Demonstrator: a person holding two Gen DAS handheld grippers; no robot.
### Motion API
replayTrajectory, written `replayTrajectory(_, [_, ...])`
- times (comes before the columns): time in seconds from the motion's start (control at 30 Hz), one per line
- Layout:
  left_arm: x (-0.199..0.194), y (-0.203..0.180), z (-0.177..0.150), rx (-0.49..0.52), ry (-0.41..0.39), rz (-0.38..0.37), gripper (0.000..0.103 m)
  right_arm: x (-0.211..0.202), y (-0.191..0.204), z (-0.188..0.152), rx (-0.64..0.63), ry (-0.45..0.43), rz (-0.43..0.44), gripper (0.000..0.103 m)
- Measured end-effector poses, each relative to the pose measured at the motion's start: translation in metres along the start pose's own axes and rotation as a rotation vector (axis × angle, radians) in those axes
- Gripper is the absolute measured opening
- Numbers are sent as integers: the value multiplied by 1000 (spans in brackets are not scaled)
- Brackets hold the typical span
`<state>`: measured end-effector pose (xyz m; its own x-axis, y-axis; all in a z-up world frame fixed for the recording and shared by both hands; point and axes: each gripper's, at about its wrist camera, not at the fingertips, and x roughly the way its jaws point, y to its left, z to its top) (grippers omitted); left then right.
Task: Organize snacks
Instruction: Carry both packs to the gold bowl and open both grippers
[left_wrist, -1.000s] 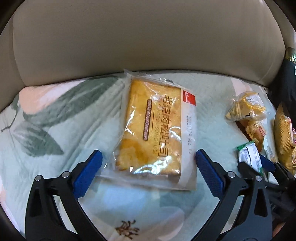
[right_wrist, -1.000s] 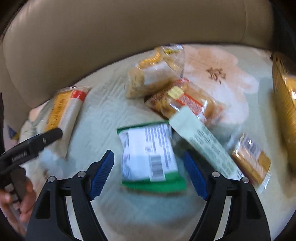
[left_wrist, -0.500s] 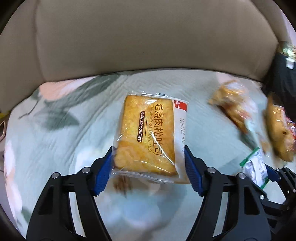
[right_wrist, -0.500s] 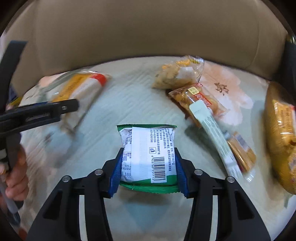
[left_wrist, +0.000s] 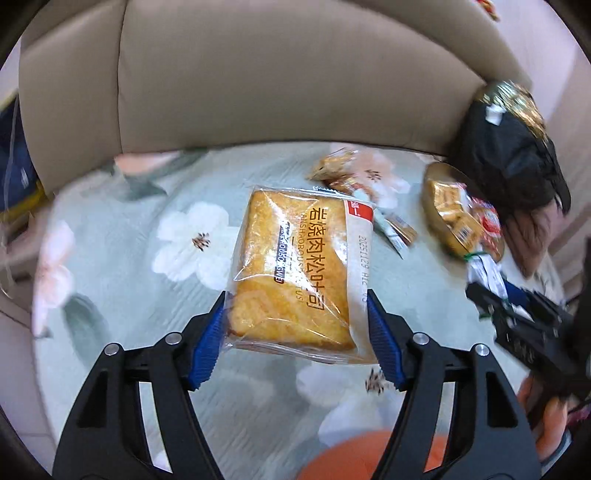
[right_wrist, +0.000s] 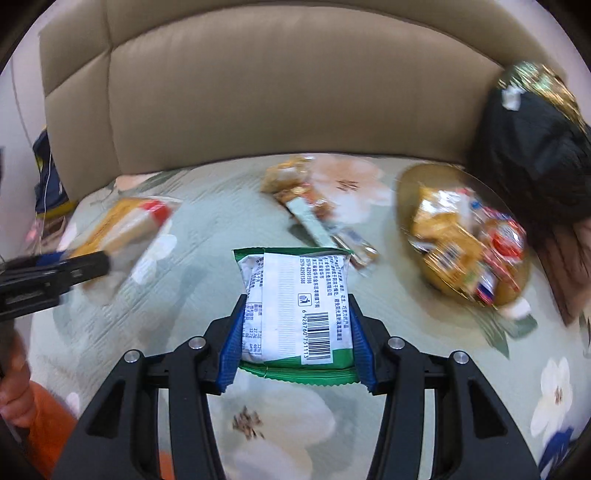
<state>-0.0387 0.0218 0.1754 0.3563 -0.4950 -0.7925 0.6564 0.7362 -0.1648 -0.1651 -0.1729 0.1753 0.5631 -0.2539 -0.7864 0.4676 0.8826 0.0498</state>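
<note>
Left gripper (left_wrist: 295, 332): blue fingers (left_wrist: 207, 347) clamped on both sides of the clear-wrapped toast pack (left_wrist: 295, 273), which is held off the floral sheet (left_wrist: 122, 266). Right gripper (right_wrist: 295, 343): fingers closed against the green-and-white snack pack (right_wrist: 299, 306), barcode side up, also raised above the sheet. Loose snacks (right_wrist: 314, 206) lie near the beige backrest (right_wrist: 277, 85). Gold tray (right_wrist: 417, 206) with more packets sits to the right, beside a black bag (right_wrist: 532, 147). In the right wrist view the toast pack shows blurred at far left.
</note>
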Motion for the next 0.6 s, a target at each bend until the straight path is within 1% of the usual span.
replayTrajectory(0.03, [-15, -10, -3, 42, -24, 31, 70, -5, -11, -3, 40, 6, 18, 49])
replayTrajectory(0.07, [-23, -15, -4, 57, -37, 43, 70, -9, -18, -6, 68, 10, 30, 49])
replayTrajectory(0.13, [-41, -25, -6, 65, -69, 50, 70, -14, -34, -10, 134, 10, 58, 49])
replayTrajectory(0.2, [-50, -33, -7, 66, -86, 44, 70, -22, -45, -15, 185, -4, 85, 49])
replayTrajectory(0.3, [-57, -47, -4, 55, -97, 8, 70, -42, -55, -21, 228, -28, 149, 49])
replayTrajectory(0.33, [-57, -52, -1, 47, -96, -19, 70, -50, -60, -23, 233, -43, 161, 49])
replayTrajectory(0.47, [-47, -72, 13, 32, -86, -107, 70, -72, -80, -21, 256, -92, 158, 50])
replayTrajectory(0.6, [-26, -100, 27, 86, -64, -143, 70, -83, -113, -21, 332, -120, 125, 50])
